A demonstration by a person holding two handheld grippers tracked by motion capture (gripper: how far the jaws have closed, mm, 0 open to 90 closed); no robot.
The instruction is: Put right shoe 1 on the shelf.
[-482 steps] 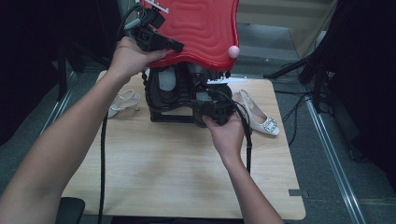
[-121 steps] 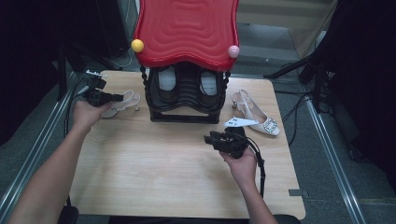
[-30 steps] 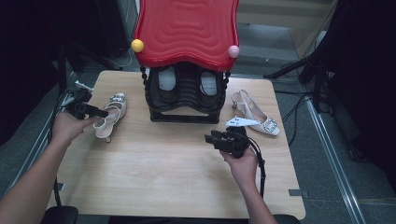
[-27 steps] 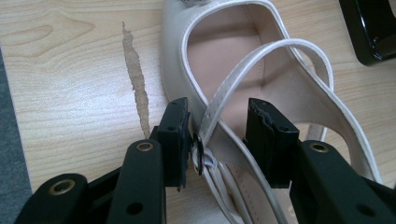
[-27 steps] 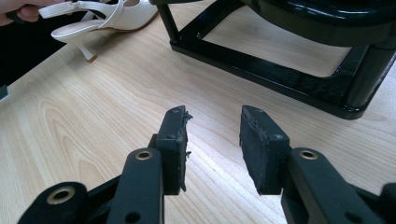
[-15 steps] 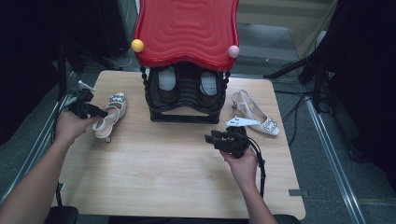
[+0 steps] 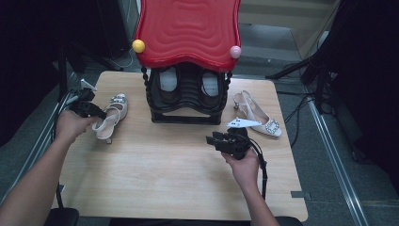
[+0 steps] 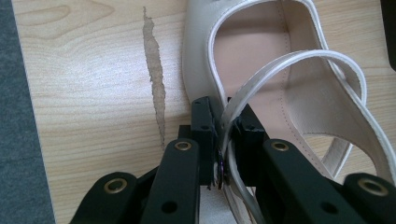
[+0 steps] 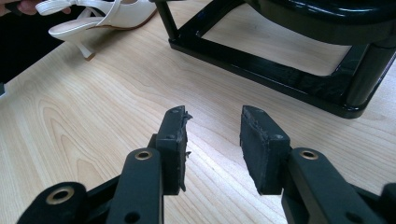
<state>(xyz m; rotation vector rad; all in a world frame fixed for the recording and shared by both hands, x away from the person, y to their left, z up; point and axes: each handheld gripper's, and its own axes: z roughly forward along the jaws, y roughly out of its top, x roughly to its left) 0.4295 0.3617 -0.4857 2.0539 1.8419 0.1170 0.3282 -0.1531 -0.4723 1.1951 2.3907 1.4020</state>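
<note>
The left gripper, whose jaws have just been closing, pinches the thin slingback strap of a cream heeled shoe lying on the light wooden table, just beside a dark sliver-shaped mark in the wood.

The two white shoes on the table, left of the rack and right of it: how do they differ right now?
The left shoe has its strap pinched in the left gripper, whose jaws have just been closing; the right shoe lies free, with the right gripper open and apart from it. The left shoe sits near the table's left edge, toe pointing away; the right shoe's toe points toward the right edge. Both are pale slingback heels with sparkly buckles.
</note>
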